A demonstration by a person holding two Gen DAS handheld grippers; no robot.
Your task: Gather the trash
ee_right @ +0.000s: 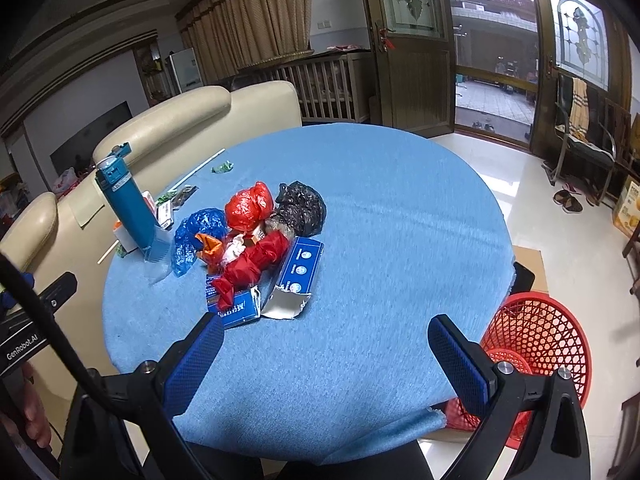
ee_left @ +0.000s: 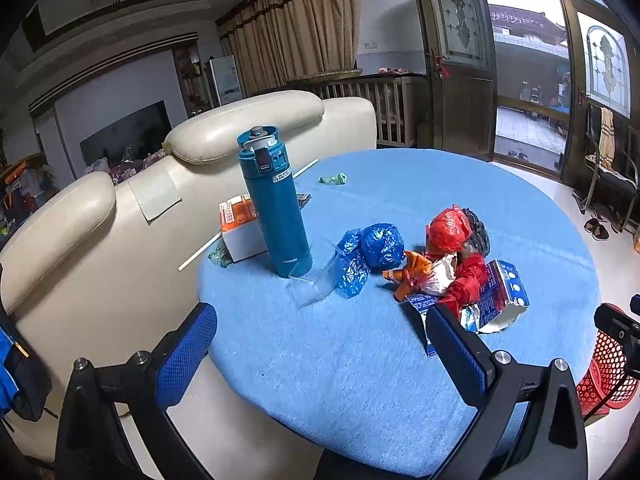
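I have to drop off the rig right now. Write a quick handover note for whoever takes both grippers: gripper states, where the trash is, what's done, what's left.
Left gripper: open, holding nothing, above the near table edge.
Right gripper: open, holding nothing, near the red basket.
Trash pile mid-table: blue bag, red bag, black bag, red wrapper, torn blue cartons.
Green wrapper lies farther back.
Done: nothing visibly collected.
Left: move all of it into the basket on the floor right of the table. The teal bottle is likely not trash.
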